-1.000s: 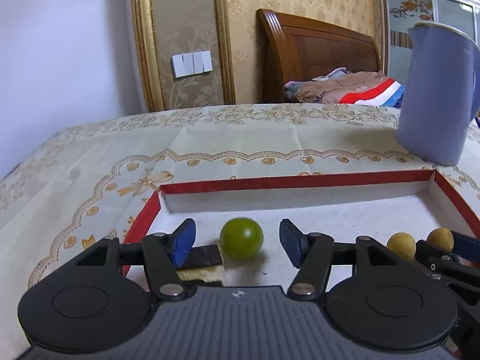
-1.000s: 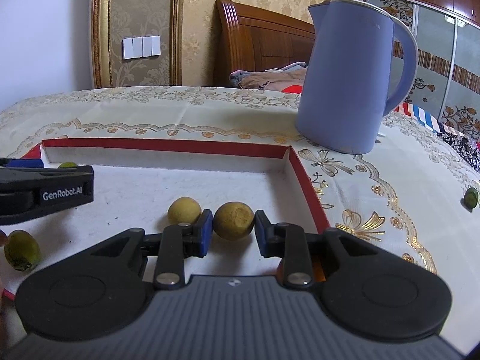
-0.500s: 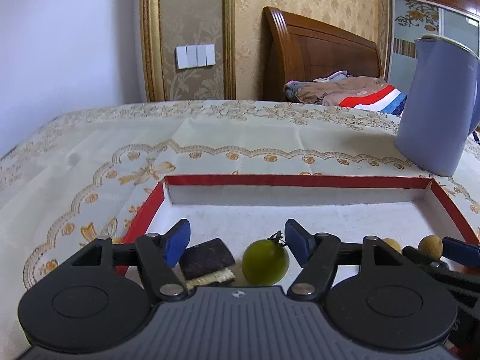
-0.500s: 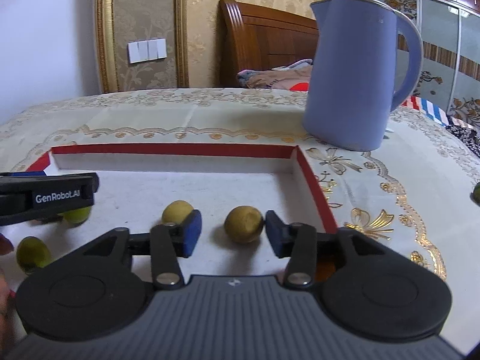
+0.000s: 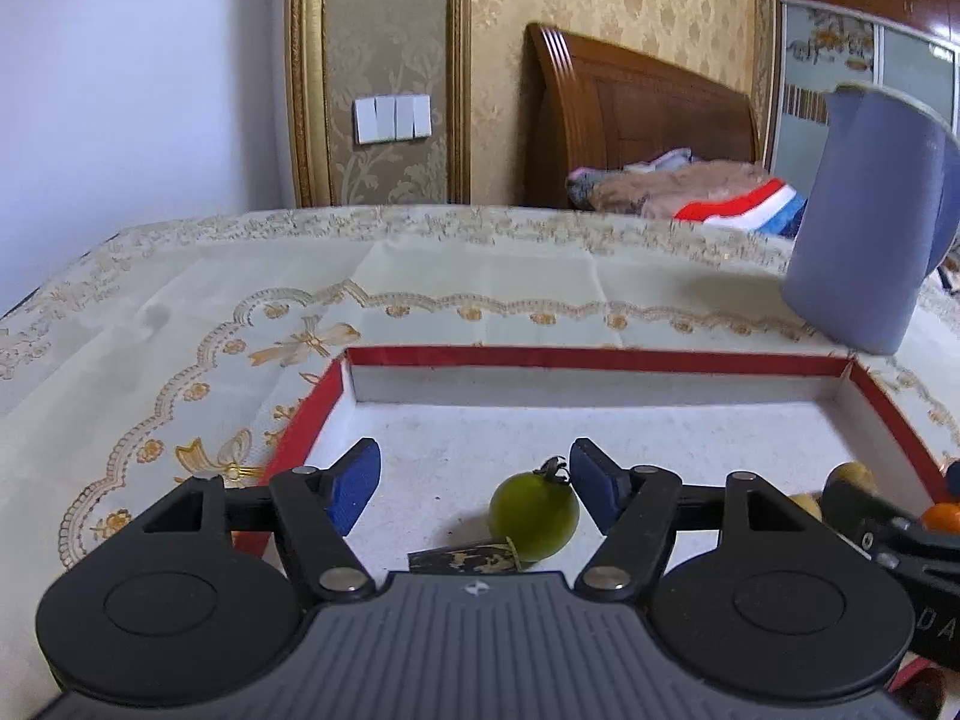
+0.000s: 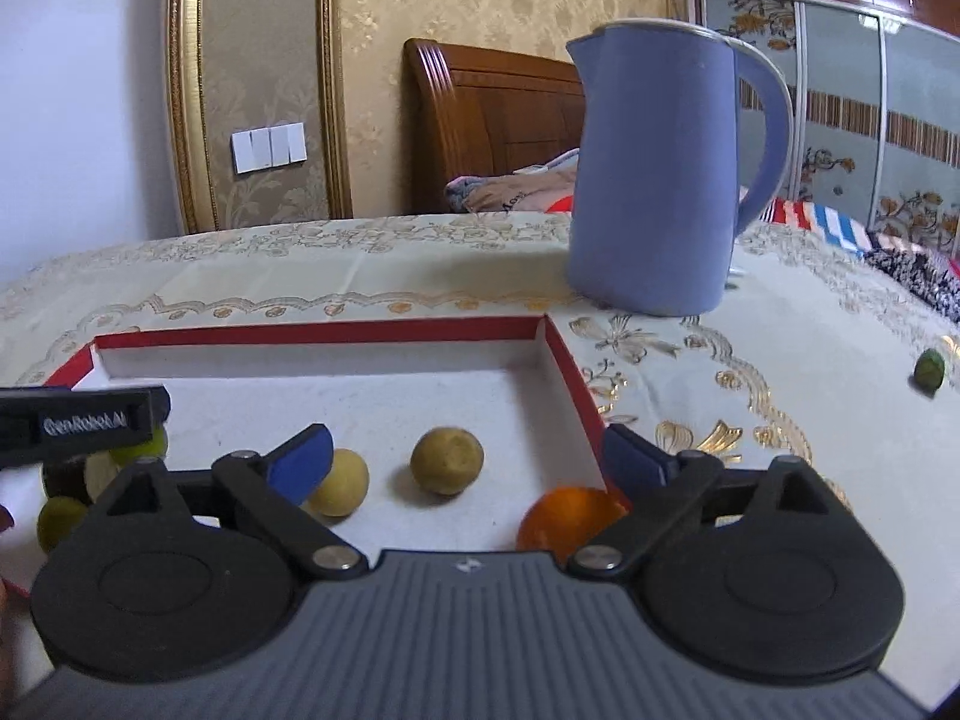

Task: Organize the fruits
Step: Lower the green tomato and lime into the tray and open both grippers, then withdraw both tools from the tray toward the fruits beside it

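Your right gripper (image 6: 467,456) has just been opening and now stands wide — the tan fruit (image 6: 447,459) sits loose between its jaws on the floor of the red-rimmed tray (image 6: 336,333). Your left gripper (image 5: 474,477) gapes too, gripping nothing — the green tomato (image 5: 534,517) lies in the tray beside its right pad.

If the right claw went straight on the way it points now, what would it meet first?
Most likely the tan round fruit lying loose on the tray floor between the open right claw fingers; depth is hard to judge, and the jaws have just been opening off it.
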Motion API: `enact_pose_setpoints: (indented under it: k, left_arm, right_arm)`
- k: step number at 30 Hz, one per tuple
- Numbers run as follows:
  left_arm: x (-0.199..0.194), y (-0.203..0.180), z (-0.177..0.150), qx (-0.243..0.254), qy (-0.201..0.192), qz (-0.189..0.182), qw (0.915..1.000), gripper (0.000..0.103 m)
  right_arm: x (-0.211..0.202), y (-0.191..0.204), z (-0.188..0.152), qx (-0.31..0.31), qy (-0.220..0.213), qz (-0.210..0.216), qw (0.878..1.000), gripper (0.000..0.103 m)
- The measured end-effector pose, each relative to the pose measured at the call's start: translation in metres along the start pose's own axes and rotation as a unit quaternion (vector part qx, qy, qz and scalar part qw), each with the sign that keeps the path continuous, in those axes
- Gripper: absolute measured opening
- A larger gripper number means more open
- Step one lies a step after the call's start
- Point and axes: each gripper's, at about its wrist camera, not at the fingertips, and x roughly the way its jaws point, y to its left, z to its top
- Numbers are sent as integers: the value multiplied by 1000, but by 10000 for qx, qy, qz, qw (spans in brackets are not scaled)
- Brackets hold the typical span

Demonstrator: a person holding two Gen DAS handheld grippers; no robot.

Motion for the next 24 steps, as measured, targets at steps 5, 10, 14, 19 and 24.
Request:
enact_pose_setpoints:
  k: [5,10,14,19,24]
  left_arm:
    - [-7,6,-2,-90,-8,-51,9999,70]
    - [-17,11,-4,-203,-91,-68,9997,70]
    - [-28,18,-10,-335,-63,-85,9994,70]
    - [-41,24,-20,-350,-105,33,9993,70]
    - [-52,24,-29,-249,-130,107,9995,70]
  right_arm:
    - [-11,10,-4,-303,-368,-153,9987,100]
    - [-24,10,-6,-271,-718,-172,9969,103]
    - [-31,3,-5,-125,-784,-46,9968,103]
    - [-41,2,-10,-174,-866,77,9961,103]
    - [-52,0,-14,-212,-995,7,9948,103]
